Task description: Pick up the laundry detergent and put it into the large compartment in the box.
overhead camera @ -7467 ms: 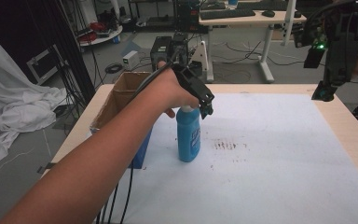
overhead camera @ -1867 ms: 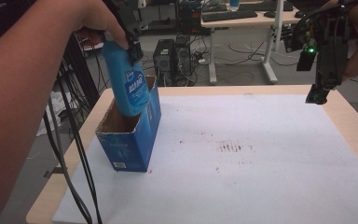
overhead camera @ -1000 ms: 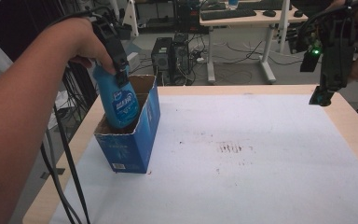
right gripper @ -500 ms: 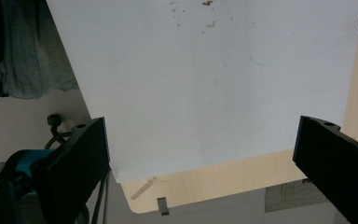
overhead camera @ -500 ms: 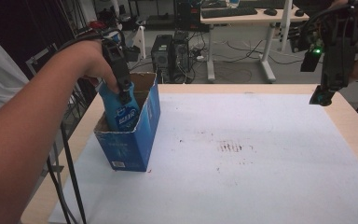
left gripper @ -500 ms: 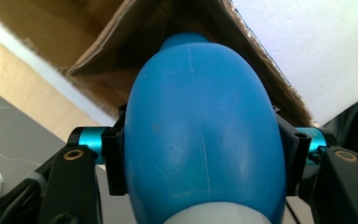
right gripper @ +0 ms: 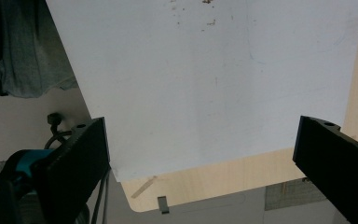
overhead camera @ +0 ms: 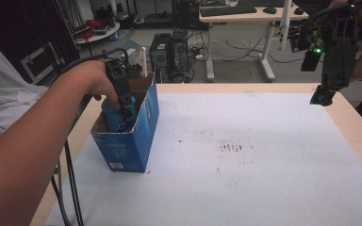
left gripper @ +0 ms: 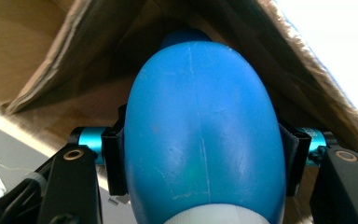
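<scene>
White sheeting (overhead camera: 264,155) covers the wooden tabletop (overhead camera: 353,132). At its near-left area stands an open blue cardboard box (overhead camera: 131,136). Left hand-held gripper (overhead camera: 125,96): jaws clamped on the sides of a blue bottle (overhead camera: 114,117), which sits tilted inside the box, largely below the rim. The left gripper view shows both pads pressed against the bottle body (left gripper: 200,135) with the cardboard walls around it. Right hand-held gripper (overhead camera: 327,92): raised above the far-right corner, jaws spread wide with nothing between them. Beyond the tabletop are desks and a computer tower (overhead camera: 169,52).

bottle (overhead camera: 114,117) mostly hidden inside box (overhead camera: 136,141)
</scene>
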{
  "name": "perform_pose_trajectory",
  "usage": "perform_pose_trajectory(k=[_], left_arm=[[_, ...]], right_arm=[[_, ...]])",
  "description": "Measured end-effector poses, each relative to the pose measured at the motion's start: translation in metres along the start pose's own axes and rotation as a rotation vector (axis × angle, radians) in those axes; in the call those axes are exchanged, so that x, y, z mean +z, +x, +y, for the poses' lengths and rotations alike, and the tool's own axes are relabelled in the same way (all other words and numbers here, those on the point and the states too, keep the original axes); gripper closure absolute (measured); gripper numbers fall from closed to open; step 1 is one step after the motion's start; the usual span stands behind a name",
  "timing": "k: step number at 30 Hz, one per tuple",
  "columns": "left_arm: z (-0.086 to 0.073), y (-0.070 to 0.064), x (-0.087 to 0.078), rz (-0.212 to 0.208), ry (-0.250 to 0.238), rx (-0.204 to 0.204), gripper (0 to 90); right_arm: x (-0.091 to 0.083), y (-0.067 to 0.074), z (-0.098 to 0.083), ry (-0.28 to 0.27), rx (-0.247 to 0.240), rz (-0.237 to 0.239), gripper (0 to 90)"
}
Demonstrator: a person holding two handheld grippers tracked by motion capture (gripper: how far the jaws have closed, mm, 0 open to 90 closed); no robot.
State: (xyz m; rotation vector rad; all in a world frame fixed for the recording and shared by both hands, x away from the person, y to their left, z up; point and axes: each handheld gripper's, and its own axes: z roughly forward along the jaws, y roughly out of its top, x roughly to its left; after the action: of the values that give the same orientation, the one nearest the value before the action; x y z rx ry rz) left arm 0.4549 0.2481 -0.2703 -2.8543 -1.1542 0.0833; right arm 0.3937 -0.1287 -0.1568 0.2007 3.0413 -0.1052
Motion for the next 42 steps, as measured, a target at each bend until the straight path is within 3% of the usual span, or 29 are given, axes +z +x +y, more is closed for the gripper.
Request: perform_pose_trajectory(k=[3,11,14,16,28,36,42], left_arm=[[0.001,0.0,0.006,0.003,0.0,0.024,37.0],[0.001,0.001,0.016,-0.016,-0.011,0.002,37.0],[0.0,0.002,0.02,-0.013,-0.006,0.014,37.0],[0.0,0.003,0.02,-0.021,-0.027,0.016,37.0],[0.001,0.003,0.021,-0.022,-0.02,0.025,36.7],[0.001,0.004,0.02,-0.044,-0.021,-0.015,35.4],[0.0,0.005,0.017,-0.035,-0.03,-0.013,31.9]], right_arm=[[0.0,0.0,0.0,-0.005,-0.008,0.0,2.6],[0.002,-0.001,0.002,-0.004,-0.002,0.002,2.6],[0.003,-0.001,0.002,-0.004,-0.004,0.004,2.6],[0.003,-0.002,0.003,-0.005,-0.008,0.004,2.6],[0.005,-0.003,0.005,-0.005,-0.006,0.008,2.6],[0.005,-0.003,0.004,-0.003,-0.004,0.006,2.6],[0.005,-0.002,0.004,-0.003,-0.005,0.007,2.6]])
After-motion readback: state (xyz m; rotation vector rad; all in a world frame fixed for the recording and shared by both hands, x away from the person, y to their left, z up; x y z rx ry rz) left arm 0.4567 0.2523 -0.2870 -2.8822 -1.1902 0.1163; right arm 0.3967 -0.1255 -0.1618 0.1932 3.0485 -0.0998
